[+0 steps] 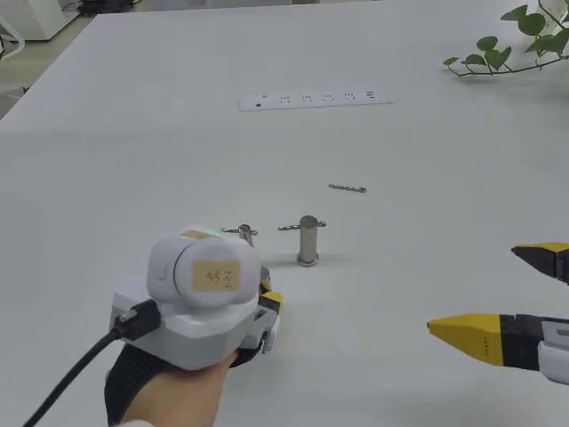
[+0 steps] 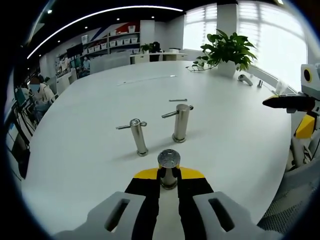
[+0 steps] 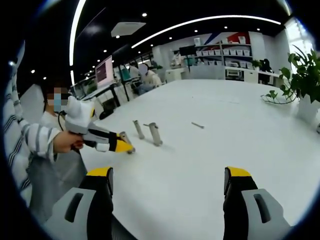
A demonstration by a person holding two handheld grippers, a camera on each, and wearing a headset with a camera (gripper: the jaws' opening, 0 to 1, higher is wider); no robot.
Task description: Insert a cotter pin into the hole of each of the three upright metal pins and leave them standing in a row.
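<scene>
My left gripper is shut on the shaft of an upright metal pin, low over the white table. Beyond it stand two more metal pins, each with a cotter pin through its top. A loose cotter pin lies farther back. In the head view the left gripper sits at lower left in a hand, partly hiding the nearer pin; the other pin stands free. My right gripper hovers open and empty at the right, well apart from the pins.
A white power strip lies across the far part of the table. A leafy plant reaches in at the far right corner. A person in a striped sleeve holds the left gripper.
</scene>
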